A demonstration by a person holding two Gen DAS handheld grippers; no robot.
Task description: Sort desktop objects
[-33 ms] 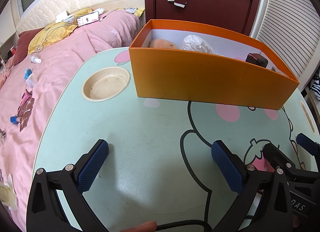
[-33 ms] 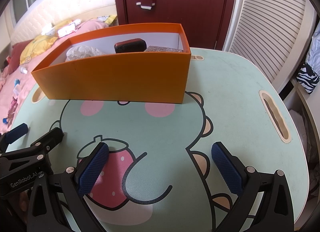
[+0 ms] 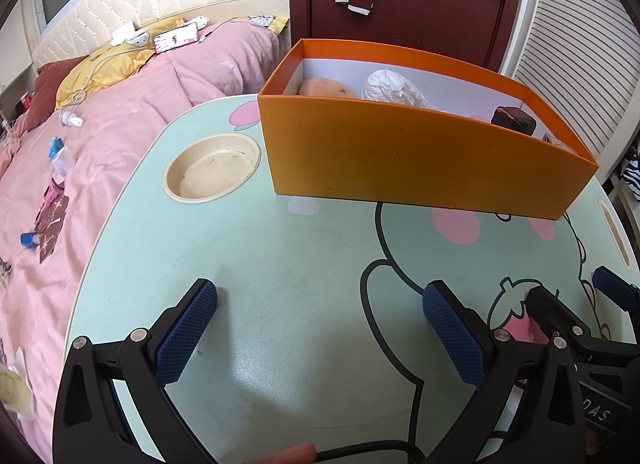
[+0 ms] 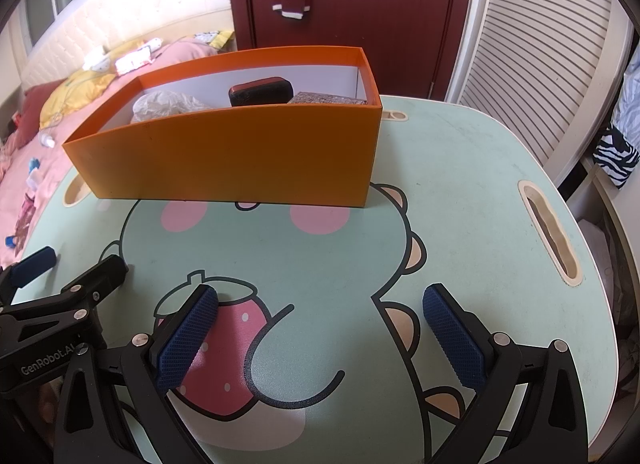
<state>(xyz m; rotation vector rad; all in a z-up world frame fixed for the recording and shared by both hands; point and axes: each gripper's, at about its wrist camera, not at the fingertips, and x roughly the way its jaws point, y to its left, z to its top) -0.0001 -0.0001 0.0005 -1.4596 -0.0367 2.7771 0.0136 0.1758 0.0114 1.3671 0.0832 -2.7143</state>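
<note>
Currently we hold both tools low over the green cartoon table [image 4: 460, 168], each spread wide and gripping nothing: the left gripper [image 3: 320, 324] and the right gripper [image 4: 320, 328] side by side at the bottom of their frames. One orange box [image 4: 240, 160] sits in the upper middle of both views, straight ahead of the tools, its long axis running left to right across the frame. We count four things inside it: one peach-coloured rounded item [image 3: 326, 87] at the box's left end, one crumpled white bag [image 3: 394, 88] beside it, one dark case [image 4: 260, 90] near the middle, and one speckled flat packet [image 4: 330, 98] at the right end. No loose item shows on the tabletop between the tools and the box; one round recess [image 3: 212, 166] lies just left of the box in the left view and one slot [image 4: 550, 234] at the right edge in the right view. We judge the sorting done or nearly so. The left tool is nearer the box's left end, the right tool nearer its right end.
</note>
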